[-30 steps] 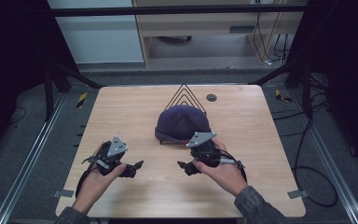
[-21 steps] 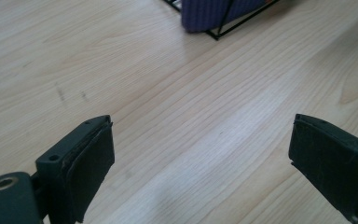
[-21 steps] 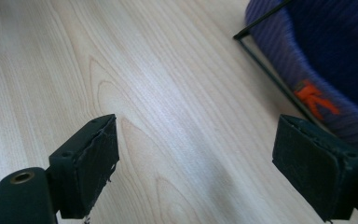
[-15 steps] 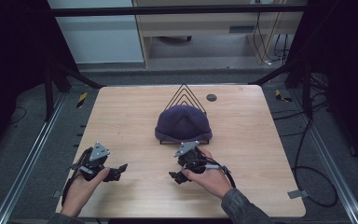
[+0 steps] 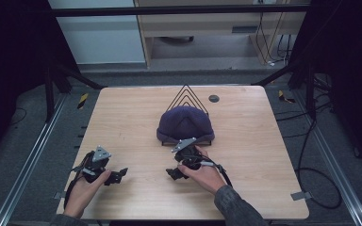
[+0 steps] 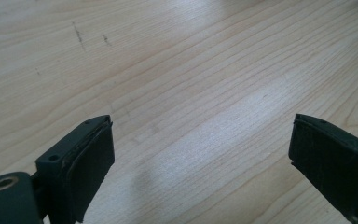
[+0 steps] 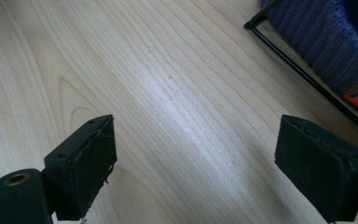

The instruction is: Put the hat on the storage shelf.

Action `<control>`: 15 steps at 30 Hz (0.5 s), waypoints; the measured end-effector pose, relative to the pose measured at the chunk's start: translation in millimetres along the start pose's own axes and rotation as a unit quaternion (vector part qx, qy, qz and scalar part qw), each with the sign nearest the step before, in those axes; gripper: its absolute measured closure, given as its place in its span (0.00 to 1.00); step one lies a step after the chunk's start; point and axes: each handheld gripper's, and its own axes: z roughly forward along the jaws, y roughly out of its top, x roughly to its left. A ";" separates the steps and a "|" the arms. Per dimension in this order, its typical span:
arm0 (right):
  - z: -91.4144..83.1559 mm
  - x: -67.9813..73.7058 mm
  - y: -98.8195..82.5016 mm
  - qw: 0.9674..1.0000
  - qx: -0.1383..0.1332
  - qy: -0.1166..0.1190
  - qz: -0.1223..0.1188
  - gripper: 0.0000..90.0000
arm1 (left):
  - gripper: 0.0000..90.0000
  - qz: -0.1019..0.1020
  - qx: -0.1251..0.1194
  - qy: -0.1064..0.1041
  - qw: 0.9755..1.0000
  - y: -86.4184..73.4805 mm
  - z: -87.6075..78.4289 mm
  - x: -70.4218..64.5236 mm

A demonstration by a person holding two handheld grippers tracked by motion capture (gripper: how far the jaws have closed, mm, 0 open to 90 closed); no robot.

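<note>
- near table's front edge: my left gripper (image 5: 116,175) jaws spread, empty, over pale wooden table (image 5: 264,141).
- my right gripper (image 5: 175,173) jaws spread, empty, just beside dark purple knitted beanie (image 5: 185,123) on black wire stand (image 5: 185,95).

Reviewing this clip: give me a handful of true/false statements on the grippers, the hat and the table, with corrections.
1. Both hand-held grippers, left and right, have their jaws open. True.
2. The purple knit hat sits over a black wire stand. True.
3. The right hand-held gripper clamps the hat. False: its jaws are empty over bare wood.
4. The hat lies at the table's near left corner. False: it is near the middle, towards the far edge.
5. A small dark disc lies beyond the hat. True.
</note>
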 end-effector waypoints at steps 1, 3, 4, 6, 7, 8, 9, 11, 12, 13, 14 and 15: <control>1.9 -0.3 0.0 1.000 0.000 0.000 0.002 0.14 | 0.07 0.011 0.005 0.006 1.000 -0.5 1.1 -3.7; 5.0 -1.5 0.1 1.000 0.000 -0.004 0.007 0.15 | 0.06 0.030 0.017 0.009 0.999 -0.6 3.5 -8.6; 5.6 -2.3 0.1 1.000 -0.002 -0.005 0.011 0.15 | 0.06 0.039 0.022 0.007 0.999 0.2 6.2 -12.0; 8.1 -4.2 -0.1 1.000 -0.009 -0.010 0.018 0.15 | 0.06 0.043 0.020 0.008 0.999 2.0 8.4 -14.2; 9.3 -4.9 -0.3 1.000 -0.011 -0.013 0.022 0.14 | 0.06 0.039 0.018 0.007 0.999 2.6 9.2 -14.2; 10.7 -5.6 -0.7 0.999 -0.012 -0.016 0.027 0.14 | 0.06 0.035 0.015 0.006 0.999 2.7 10.1 -14.1; 11.7 -6.4 -1.3 0.999 -0.011 -0.017 0.028 0.14 | 0.06 0.031 0.013 0.003 0.999 2.7 11.1 -14.0; 14.7 -6.2 -3.0 0.999 -0.013 -0.018 0.030 0.13 | 0.06 0.026 0.012 -0.004 1.000 1.9 12.6 -13.6; 16.0 -5.4 -3.7 0.999 -0.011 -0.019 0.031 0.13 | 0.06 0.021 0.013 -0.009 1.000 1.3 13.4 -14.2; 17.2 -4.2 -4.1 0.999 -0.007 -0.018 0.032 0.12 | 0.06 0.027 0.013 -0.010 0.999 1.1 14.0 -13.9; 18.7 -3.3 -4.3 0.999 -0.007 -0.020 0.028 0.12 | 0.05 0.027 0.013 -0.009 1.000 0.9 15.2 -13.9; 19.5 -2.3 -4.5 0.999 -0.005 -0.020 0.026 0.11 | 0.05 0.026 0.014 -0.007 1.000 0.8 16.6 -13.0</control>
